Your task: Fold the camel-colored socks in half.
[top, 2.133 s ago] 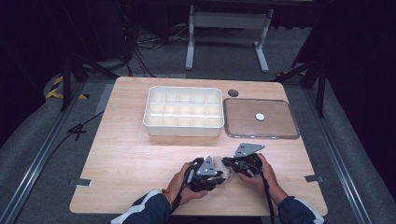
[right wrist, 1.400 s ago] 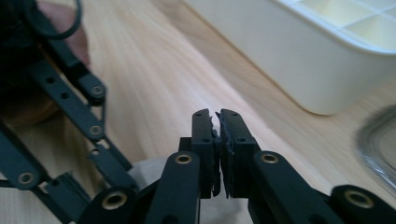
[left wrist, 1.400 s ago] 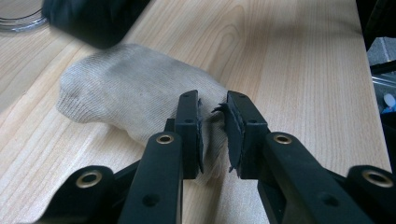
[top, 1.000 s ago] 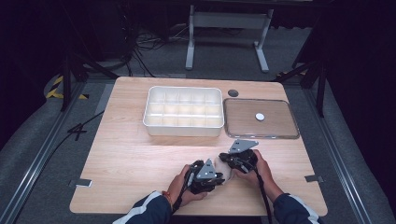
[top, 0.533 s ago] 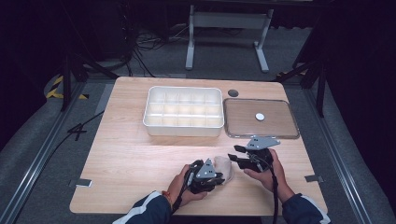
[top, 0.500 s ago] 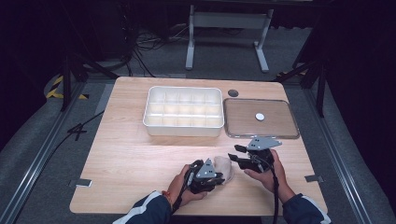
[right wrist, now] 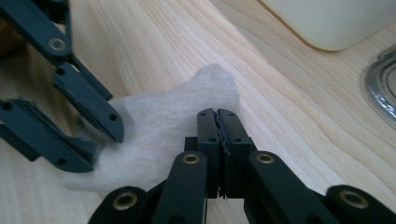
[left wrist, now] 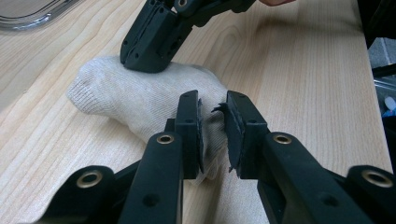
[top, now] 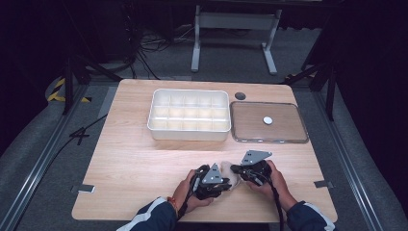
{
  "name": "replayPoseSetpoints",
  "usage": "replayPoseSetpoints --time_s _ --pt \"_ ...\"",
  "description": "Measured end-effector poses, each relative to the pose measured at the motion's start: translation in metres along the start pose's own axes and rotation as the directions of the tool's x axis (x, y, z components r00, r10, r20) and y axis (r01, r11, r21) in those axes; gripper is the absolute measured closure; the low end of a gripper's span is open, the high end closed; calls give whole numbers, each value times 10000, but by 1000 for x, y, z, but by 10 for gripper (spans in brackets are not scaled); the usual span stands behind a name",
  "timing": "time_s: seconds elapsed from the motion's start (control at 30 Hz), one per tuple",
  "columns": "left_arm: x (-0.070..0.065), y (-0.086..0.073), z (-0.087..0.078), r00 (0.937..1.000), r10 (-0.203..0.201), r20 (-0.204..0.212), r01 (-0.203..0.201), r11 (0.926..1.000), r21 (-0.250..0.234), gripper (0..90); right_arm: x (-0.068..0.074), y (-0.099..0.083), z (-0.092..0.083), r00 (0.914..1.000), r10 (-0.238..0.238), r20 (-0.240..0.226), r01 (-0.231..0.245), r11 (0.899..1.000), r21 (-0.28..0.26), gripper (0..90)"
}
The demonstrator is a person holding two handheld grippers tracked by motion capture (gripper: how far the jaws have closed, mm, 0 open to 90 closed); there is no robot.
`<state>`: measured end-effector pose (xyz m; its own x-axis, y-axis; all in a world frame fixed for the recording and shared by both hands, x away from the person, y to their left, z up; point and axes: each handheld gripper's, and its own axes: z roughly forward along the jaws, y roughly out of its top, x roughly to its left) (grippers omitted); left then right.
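Sock: a cream knitted sock lies flat on the wooden table, near the front edge and slightly right of centre, between the two grippers. In the high view the sock appears as a small pale patch between the black gripper bodies.

Left gripper: held in the person's left hand, it reaches the sock from the left. In the left gripper view its two black jaws stand a little apart, with a fold of the sock's near edge lying in the gap between them; whether the pads press the cloth cannot be told. The torn rubber pad on the right-hand jaw is visible.

Right gripper: held in the person's right hand, it comes in from the right. In the right gripper view its jaws are closed together, pad against pad, over the right part of the sock. In the left gripper view the tip of the right gripper rests on top of the sock's far side.

Farther back on the table stand a white compartment tray, left of centre, and just to its right a clear flat lid with a small white disc on it. A dark round hole lies in the table top beyond them.
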<state>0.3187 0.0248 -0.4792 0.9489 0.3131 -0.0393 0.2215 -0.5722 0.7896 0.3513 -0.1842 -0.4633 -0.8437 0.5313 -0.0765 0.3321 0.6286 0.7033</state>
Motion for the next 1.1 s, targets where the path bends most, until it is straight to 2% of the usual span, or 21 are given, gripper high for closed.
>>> replayPoseSetpoints --time_s 0.1,0.2,0.23,0.27,0.33,0.5,0.6,0.63,0.7,0.73,0.93,1.1 --pt "0 0 0 10000 32 -50 -32 10000 -23 764 -2 -2 1 9999 49 128 -49 10000 -12 889" --pt "-2 0 0 9997 138 -184 -138 9999 26 765 -4 -4 3 9985 7 539 -22 9996 267 891" --pt "-2 0 0 9996 187 -189 -187 9998 17 765 -7 -6 5 9989 87 458 -96 9998 200 892" --pt "-2 0 0 9997 142 -177 -141 9999 45 765 -10 -8 5 9988 373 330 -375 9993 49 891" --pt "-2 0 0 9998 139 -145 -139 9999 3 765 -10 -7 7 9990 230 392 -238 9996 180 892" --pt "-1 0 0 10000 58 -78 -59 10000 -36 764 -10 -7 7 9988 210 449 -221 9994 255 879" --pt "0 0 0 10000 47 -22 -47 10000 -44 763 -12 -7 5 9967 163 794 -194 9990 393 855" --pt "1 0 -1 9999 -69 77 70 10000 -48 754 -14 -7 1 9970 340 700 -350 9993 122 855" --pt "2 0 -1 9998 -150 104 150 9999 -36 752 -14 -6 -2 9972 416 627 -417 9991 4 850" --pt "2 1 -3 9997 -189 135 189 9998 -14 741 -16 -3 -10 9970 567 522 -549 9979 -358 824" --pt "4 3 -7 9994 -326 128 328 9994 -148 701 -15 1 -20 9954 781 552 -725 9927 -966 762" --pt "5 4 -11 9994 -331 75 333 9992 -214 675 -10 7 -28 9946 1001 272 -949 9839 -1517 676"
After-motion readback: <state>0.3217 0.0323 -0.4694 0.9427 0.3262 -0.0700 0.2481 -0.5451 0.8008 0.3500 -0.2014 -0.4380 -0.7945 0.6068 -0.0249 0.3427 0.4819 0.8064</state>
